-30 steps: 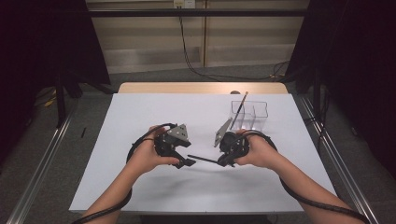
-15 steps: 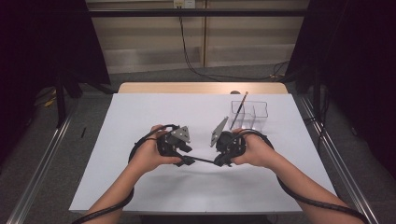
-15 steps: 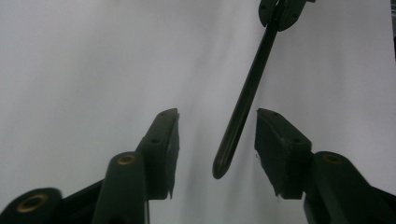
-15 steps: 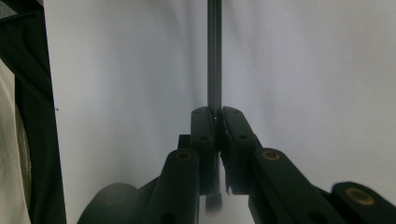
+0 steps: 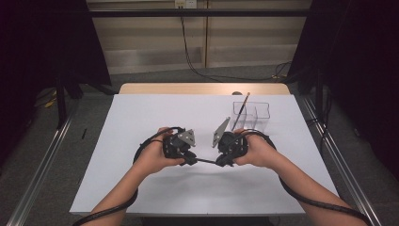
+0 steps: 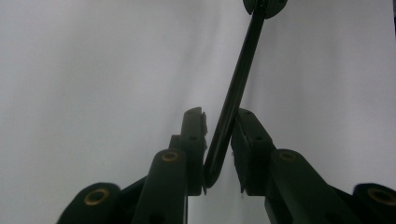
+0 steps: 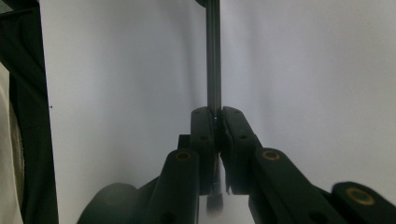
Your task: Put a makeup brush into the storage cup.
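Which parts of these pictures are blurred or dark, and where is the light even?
High view: the white table is evenly lit, its surroundings nearly black. Left gripper view: the thin black rod and the jaws are silhouettes against pale grey, and the rod casts a soft shadow to its right. Right gripper view: the rod's near end, below the jaws, is out of focus.
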`<action>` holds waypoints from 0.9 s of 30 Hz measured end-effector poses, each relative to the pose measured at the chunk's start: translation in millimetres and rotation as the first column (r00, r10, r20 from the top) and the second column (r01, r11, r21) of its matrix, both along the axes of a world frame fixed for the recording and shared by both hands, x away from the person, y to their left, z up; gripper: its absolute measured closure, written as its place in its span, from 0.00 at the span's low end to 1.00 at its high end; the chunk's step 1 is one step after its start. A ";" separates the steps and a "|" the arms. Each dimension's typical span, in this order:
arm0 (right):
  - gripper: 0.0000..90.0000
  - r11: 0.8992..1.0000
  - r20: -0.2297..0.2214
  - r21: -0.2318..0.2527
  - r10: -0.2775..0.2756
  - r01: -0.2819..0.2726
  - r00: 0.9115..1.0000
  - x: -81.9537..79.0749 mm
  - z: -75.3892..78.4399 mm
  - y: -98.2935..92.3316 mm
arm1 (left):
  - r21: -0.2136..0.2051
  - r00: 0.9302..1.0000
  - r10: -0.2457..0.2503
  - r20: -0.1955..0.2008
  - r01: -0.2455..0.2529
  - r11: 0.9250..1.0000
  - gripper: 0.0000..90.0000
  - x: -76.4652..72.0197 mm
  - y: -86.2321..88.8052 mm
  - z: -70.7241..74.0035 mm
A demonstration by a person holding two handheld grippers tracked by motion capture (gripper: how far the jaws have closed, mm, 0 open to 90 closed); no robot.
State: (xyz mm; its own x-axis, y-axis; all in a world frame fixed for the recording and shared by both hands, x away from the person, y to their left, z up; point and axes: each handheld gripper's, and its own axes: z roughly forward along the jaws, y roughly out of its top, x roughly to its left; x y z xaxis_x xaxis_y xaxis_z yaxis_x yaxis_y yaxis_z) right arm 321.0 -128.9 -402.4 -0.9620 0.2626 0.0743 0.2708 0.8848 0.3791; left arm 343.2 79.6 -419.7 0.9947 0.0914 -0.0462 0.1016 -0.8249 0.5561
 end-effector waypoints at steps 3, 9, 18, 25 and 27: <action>0.93 1.000 0.002 0.012 0.004 -0.004 1.000 1.3 1.7 -1.6 | -0.001 1.000 0.003 0.004 -0.003 1.000 0.84 0.1 0.7 -0.2; 0.93 0.999 -0.003 0.037 -0.005 0.005 1.000 3.7 8.5 -4.3 | 0.000 1.000 0.000 -0.014 0.000 1.000 0.86 0.1 1.7 -3.7; 0.92 0.999 0.006 0.030 -0.011 0.011 1.000 7.7 16.5 -4.9 | 0.000 0.998 -0.037 -0.059 0.038 0.999 0.91 -5.6 -0.5 -11.2; 0.87 0.995 -0.011 0.090 -0.031 0.032 0.999 9.4 14.3 -7.4 | -0.003 0.996 -0.057 -0.062 0.057 0.998 0.93 -10.2 -0.5 -13.7; 0.84 0.993 -0.004 0.111 -0.040 0.040 0.999 10.5 13.6 -8.4 | -0.007 0.996 -0.052 -0.068 0.051 0.999 0.93 -10.1 0.1 -13.5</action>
State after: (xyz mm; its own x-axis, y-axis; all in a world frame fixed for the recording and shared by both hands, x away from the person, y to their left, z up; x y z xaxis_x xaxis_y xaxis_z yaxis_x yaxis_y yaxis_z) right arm 331.5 -137.3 -388.8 -0.9508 0.2908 0.1073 0.3060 0.8257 0.4738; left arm 333.1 79.7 -433.2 0.9926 0.0397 -0.1148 0.0971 -0.8274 0.5532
